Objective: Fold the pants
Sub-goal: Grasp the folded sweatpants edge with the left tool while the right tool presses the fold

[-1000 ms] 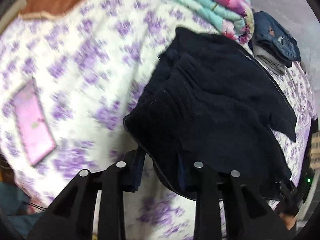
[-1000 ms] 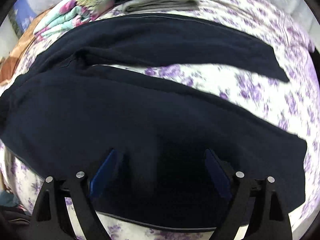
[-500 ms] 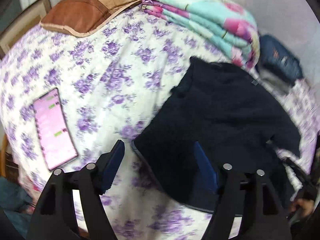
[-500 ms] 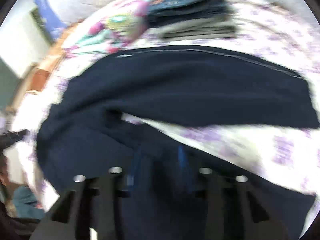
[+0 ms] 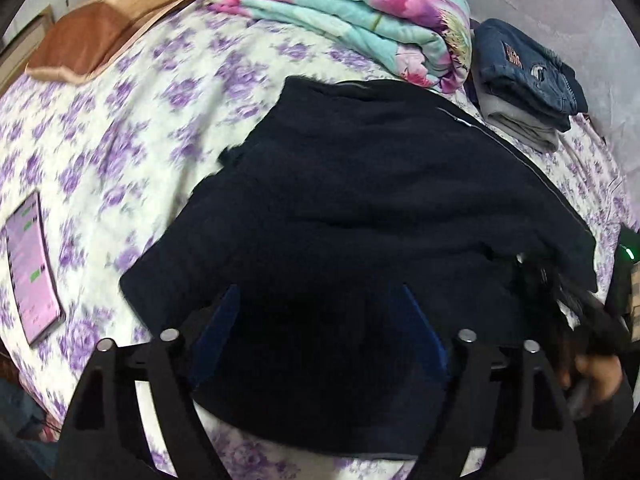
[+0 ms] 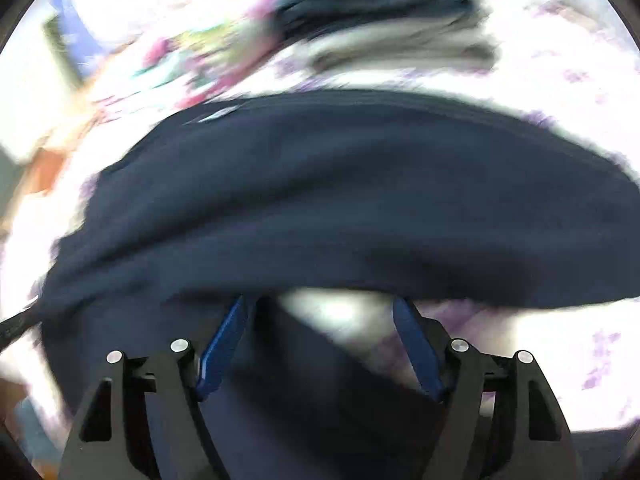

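Dark fleecy pants (image 5: 360, 200) (rumpled, folded)

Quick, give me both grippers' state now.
Left gripper: open, jaws just widened over the dark pants.
Right gripper: open, jaws just widened, holding nothing.

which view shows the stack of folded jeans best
The left wrist view: the folded jeans sit sharp at upper right, beside the folded blanket. In the right wrist view the same stack is at the top edge, smeared by motion blur.

One dark pants (image 5: 360, 184), one blanket (image 5: 352, 20), one phone (image 5: 30, 268), two claws.
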{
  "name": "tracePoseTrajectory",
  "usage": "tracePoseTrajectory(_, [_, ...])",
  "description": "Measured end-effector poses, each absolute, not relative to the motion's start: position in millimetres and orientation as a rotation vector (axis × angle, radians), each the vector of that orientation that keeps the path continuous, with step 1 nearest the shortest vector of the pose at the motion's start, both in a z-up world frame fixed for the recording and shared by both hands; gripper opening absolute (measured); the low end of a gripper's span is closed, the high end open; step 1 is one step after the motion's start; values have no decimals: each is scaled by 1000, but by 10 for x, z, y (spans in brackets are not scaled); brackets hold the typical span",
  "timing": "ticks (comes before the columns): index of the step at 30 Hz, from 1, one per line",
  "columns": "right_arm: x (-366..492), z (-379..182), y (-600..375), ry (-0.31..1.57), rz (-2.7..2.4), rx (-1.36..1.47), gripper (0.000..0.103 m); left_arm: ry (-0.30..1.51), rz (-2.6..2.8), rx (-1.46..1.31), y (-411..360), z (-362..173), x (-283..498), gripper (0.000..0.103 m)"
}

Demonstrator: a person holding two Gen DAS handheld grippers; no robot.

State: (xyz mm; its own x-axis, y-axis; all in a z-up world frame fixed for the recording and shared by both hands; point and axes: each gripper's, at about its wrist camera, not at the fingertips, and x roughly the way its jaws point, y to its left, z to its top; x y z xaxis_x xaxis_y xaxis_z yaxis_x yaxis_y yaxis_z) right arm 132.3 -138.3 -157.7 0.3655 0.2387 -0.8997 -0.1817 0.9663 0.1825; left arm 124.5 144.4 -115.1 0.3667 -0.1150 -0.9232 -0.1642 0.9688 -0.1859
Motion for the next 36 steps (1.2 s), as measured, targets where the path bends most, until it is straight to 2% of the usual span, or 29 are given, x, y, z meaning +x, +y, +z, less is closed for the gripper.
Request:
tracePoseTrajectory(2, [1233,-1537,-1474,1167,252,-42,76,1186,23,-218,1397,-1114,1410,79])
tracePoseTrajectory(4, [1227,-1399,-1838,1133,177,8,77,1142,35,-151,1395,-1016,1618,80])
tracePoseTrajectory(5, [1241,-1315,-2047,1114,136,48,81,1117,36,-117,1401,-979,1752,85])
tracePoseTrajectory(7, [1245,-1175,-2364,1083,61,75,88,1094,41,-28,1431,-956,2099,86])
tracePoseTrajectory(12, [1221,-1075,-2770,1063,-35,120,90,1161,-55,99,1428,-1155,2920,86])
tracePoseTrajectory(13, [1220,-1085,-2795,1065,-42,127,90,1173,-60,109,1418,-1207,3011,83])
tracePoseTrajectory(15, [1171,-1152,-2840,1063,-59,150,90,1235,-102,112,1387,-1390,3205,68])
tracePoseTrajectory(18, [1157,-1196,-2898,1069,-79,195,91,1243,-120,198,1280,-1541,3310,37])
tracePoseTrajectory(19, [1211,-1218,-2873,1070,-77,198,91,1241,-163,232,1206,-1557,3328,19])
tracePoseTrajectory(21, [1382,-1227,-2813,1066,-65,186,91,1211,-142,315,1096,-1555,3347,16])
tracePoseTrajectory(23, [1556,-1182,-2743,1050,-51,159,91,1151,-94,298,1134,-1438,3405,15])
tracePoseTrajectory(26, [1969,-1097,-2558,999,-6,76,92,1139,-44,135,1357,-1297,3521,15])
tracePoseTrajectory(28, [2286,-1111,-2400,1001,29,11,92,1141,-39,134,1366,-1310,3539,15])
tracePoseTrajectory(33, [2902,-1308,-1917,1048,154,-260,93,1155,-58,169,1381,-1420,3421,22])
tracePoseTrajectory(36, [3168,-1505,-1703,1102,221,-397,90,1151,-44,115,1498,-1392,3410,31])
